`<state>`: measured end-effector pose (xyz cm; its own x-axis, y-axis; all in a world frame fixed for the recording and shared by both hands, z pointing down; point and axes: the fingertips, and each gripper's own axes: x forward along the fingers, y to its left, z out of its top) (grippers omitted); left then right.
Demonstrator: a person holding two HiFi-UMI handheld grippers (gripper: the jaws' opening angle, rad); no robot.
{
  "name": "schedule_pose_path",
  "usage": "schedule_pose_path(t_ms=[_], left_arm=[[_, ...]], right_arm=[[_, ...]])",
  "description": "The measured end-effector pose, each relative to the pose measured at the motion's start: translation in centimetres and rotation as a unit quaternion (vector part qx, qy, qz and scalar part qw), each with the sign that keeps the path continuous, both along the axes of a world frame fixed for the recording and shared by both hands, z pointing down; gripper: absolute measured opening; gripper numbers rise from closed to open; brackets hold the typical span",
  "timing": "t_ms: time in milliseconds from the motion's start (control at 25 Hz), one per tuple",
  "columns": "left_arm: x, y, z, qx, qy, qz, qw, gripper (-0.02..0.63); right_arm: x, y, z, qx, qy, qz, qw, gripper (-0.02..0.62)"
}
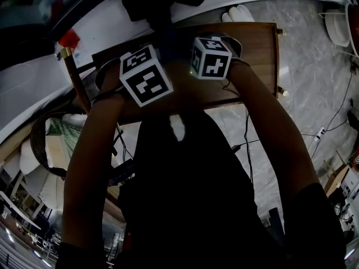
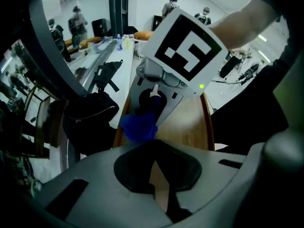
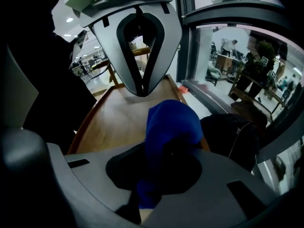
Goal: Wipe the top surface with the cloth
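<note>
**A:** What is the right gripper (image 3: 164,175) holding?

**B:** The cloth (image 3: 171,122). Its jaws are clamped on the blue wad, which bulges out toward 1 o'clock in the right gripper view.

**A:** And the left gripper (image 3: 142,91)?

**B:** Its jaws are pressed together with nothing between them. It faces the right one from 12 o'clock in that same view, tips pointing down at the table (image 3: 114,120).

**A:** Is the cloth touching the wood?

**B:** It sits low over the top near the table's edge, but I can't tell whether they touch.

**A:** What does the head view show?

**B:** The table lies at 12 o'clock. The left cube (image 1: 145,74) is at 11 and the right cube (image 1: 212,56) at 1, both over it.

**A:** And farther out?

**B:** In the left gripper view a black bag (image 2: 90,110) sits beside the table at 9 o'clock. People (image 2: 76,20) stand far off around 11.
</note>
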<state>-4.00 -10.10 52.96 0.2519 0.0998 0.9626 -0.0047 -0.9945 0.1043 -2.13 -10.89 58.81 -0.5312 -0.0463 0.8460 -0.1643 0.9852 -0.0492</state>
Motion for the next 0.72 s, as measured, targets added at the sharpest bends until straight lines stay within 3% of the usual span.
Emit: schedule_pose_path(t_ms=[480, 720], left_arm=[[-1.7, 11.6, 0.7, -0.045, -0.007, 0.058, 0.9973, 0.008], [-1.2, 15.0, -0.1, -0.054, 0.000, 0.076, 0.9956, 0.008]], right_arm=[[-0.7, 12.2, 0.8, -0.058, -0.002, -0.010, 0.998, 0.067], [-0.6, 16.7, 0.9, -0.088, -0.006, -0.015, 0.996, 0.067]])
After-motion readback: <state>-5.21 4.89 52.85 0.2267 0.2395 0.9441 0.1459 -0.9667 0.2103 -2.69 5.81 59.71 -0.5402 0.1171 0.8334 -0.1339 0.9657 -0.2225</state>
